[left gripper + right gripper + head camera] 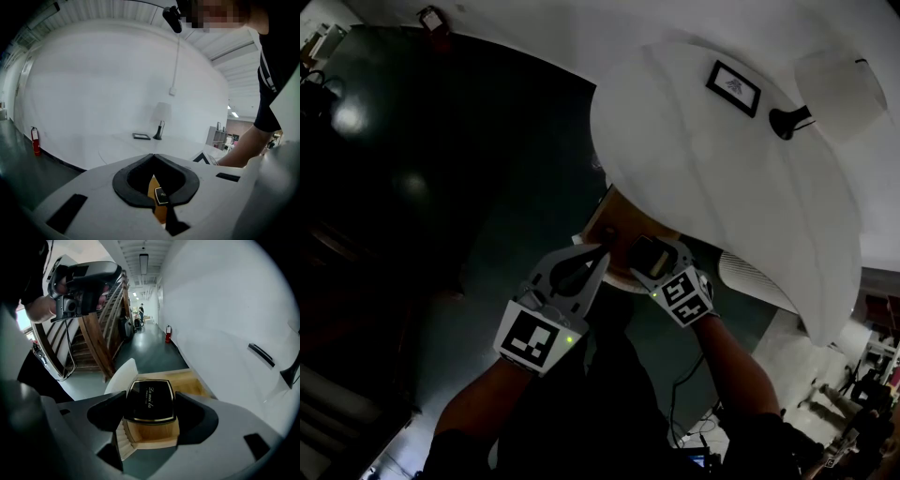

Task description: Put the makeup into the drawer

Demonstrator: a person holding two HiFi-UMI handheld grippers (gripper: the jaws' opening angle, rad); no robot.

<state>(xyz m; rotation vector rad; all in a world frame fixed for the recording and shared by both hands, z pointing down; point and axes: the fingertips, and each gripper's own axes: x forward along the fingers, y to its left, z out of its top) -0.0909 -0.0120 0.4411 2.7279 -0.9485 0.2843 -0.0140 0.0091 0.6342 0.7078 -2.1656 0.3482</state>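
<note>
Your right gripper (652,255) clamps the compact (150,400) by its side edges, with the open drawer (152,433) just below at 6 o'clock. The compact looks light, stiff and glossy, so likely slippery: grip those edges squarely. Left gripper (153,157) is closed and empty.

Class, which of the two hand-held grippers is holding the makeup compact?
The right hand-held gripper: a black compact is clamped between its jaws, above the wooden drawer. The left hand-held gripper has its jaws together, holding nothing.

floor: dark green, glossy (441,187) | wall: plain white (117,84) | furniture: white round table (694,187), wooden staircase (101,333) | red fire extinguisher (35,139) at wall foot | light: ceiling strip (143,261)
</note>
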